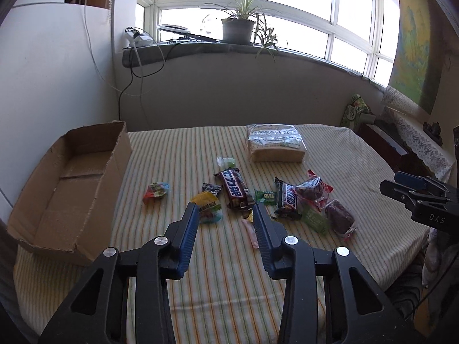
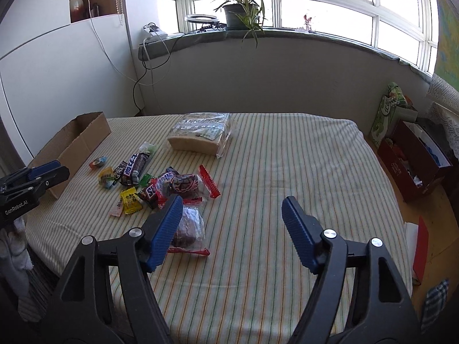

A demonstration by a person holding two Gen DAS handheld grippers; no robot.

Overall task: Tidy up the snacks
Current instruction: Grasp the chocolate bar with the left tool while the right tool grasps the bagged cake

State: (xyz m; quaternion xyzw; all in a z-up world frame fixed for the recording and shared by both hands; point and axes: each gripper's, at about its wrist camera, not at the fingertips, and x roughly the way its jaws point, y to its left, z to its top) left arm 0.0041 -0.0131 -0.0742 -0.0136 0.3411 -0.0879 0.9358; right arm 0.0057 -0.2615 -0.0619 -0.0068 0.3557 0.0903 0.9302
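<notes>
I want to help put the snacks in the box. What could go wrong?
1. The snacks lie in a tight pile; the left gripper, jaws open above it, might pinch two wrappers at once.
2. The soft cake beside the right gripper could get squashed.
3. The box sits by the bed's edge and a nudge might push it off.

Probably a home bedroom, striped bed (image 2: 258, 157), potted plant (image 2: 241, 11) on windowsill (image 2: 287, 33)
</notes>
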